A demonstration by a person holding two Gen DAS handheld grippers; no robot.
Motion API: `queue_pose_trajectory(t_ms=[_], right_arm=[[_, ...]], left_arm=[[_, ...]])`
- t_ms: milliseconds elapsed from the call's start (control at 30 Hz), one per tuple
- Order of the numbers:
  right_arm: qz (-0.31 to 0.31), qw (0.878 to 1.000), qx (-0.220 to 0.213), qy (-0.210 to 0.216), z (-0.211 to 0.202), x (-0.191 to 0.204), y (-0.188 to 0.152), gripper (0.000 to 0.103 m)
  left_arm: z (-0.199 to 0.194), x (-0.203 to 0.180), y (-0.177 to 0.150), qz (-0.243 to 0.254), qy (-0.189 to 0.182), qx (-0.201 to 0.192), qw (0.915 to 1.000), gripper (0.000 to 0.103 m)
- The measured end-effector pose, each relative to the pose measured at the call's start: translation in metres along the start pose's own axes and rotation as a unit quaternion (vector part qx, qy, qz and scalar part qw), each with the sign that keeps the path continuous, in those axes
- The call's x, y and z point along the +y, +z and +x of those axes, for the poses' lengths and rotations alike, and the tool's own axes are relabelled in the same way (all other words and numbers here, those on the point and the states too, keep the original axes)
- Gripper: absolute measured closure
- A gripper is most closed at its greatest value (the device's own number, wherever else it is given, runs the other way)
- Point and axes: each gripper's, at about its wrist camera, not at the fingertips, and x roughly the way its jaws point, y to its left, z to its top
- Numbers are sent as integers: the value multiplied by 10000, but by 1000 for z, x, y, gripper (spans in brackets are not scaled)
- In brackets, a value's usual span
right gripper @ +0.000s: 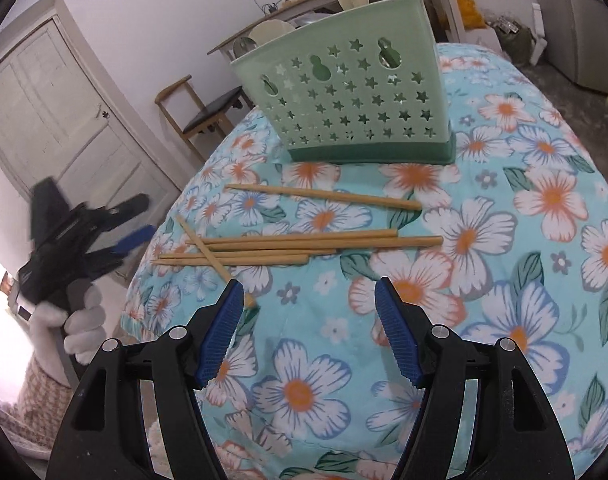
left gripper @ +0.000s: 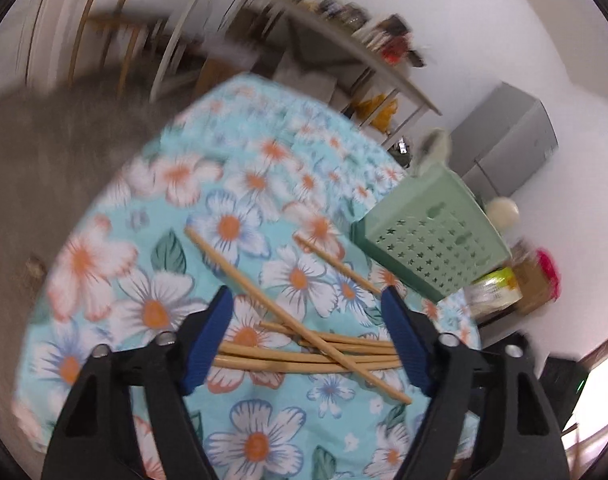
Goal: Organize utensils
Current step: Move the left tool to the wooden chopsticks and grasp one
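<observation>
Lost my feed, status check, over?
Left gripper and right gripper open, empty. Chopsticks loose on floral cloth, green holder upright behind them. Path clear.

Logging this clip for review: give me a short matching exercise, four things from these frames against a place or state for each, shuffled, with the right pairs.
Things:
1. green holder
2. lone chopstick
3. chopstick pile
4. right gripper

Places or states:
A. lies by itself between the holder and the pile
B. jaws apart, nothing between them
C. stands upright on the floral cloth, cream utensils inside
D. several lying side by side, one crossing them at a slant

Pairs: 1-C, 2-A, 3-D, 4-B
</observation>
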Motion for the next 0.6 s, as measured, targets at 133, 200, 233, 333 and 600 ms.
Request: queue_pose_trajectory(t_ms=[133,200,233,333,600], right_arm=[[-65,10000,-55,12,-3,-1,-2,38],[-121,9999,-68,-60,-3,-2,-4,38],[-120,9999,-60,-62,-3,-3,-4,38],[-67,10000,-43,-1,-1,-7,-5,38],[10,10000,-10,54,4,-15,-3,38]], left_arm=[[16,25,11,-731,-44,266,9970,50],[21,34,15,-989,-125,372,9943,55],[25,40,17,-1151,-138,408,9924,58],[33,51,21,-1520,-169,535,9868,66],[42,48,19,-1767,-417,646,9813,75]])
